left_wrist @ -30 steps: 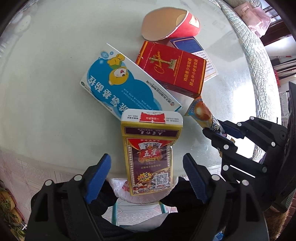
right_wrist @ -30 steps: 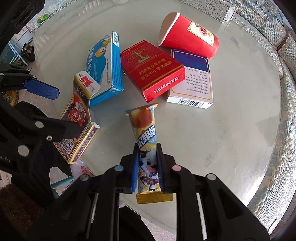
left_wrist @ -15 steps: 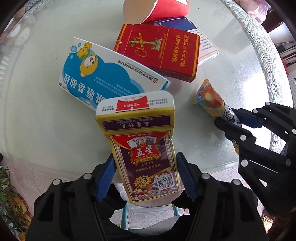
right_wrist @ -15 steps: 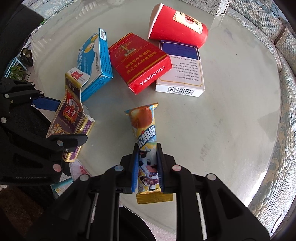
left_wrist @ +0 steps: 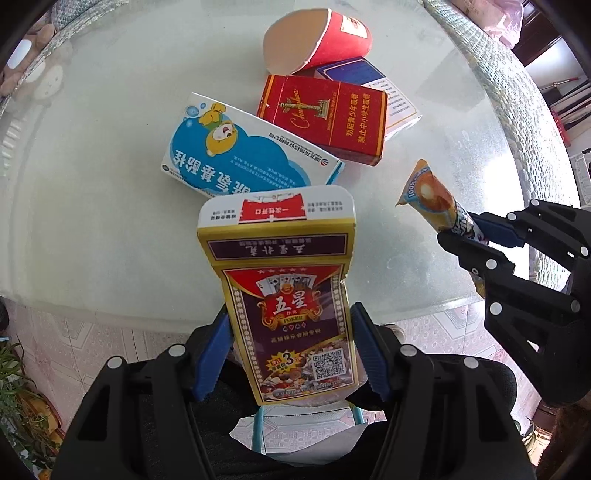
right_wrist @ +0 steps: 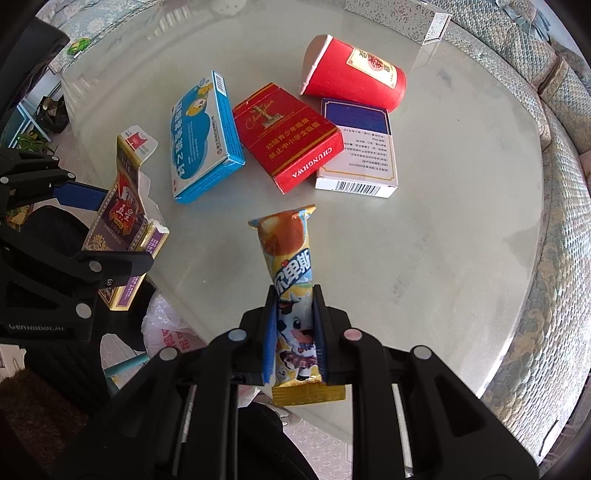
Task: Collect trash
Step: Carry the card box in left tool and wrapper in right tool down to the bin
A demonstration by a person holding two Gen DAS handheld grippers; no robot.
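Observation:
My left gripper [left_wrist: 290,350] is shut on a yellow and purple playing-card box [left_wrist: 291,295], held above the near edge of the round glass table [left_wrist: 92,229]. The box also shows in the right wrist view [right_wrist: 122,218]. My right gripper [right_wrist: 295,332] is shut on a yellow snack wrapper [right_wrist: 290,254], held over the table; the wrapper also shows in the left wrist view [left_wrist: 428,195]. On the table lie a blue medicine box [left_wrist: 243,155], a red cigarette carton [left_wrist: 328,114], a blue and white box [right_wrist: 360,147] and a red paper cup [right_wrist: 354,77] on its side.
A white plastic bag [right_wrist: 166,328] hangs below the table edge between the grippers. A silver patterned box [right_wrist: 399,18] stands at the table's far side. A cushioned sofa [right_wrist: 554,122] curves around the right. Tiled floor and a potted plant [left_wrist: 14,391] are at left.
My left gripper closed on the playing-card box and lifted it off the table edge, pulling back a little. My right gripper keeps holding the snack wrapper, nearly still.

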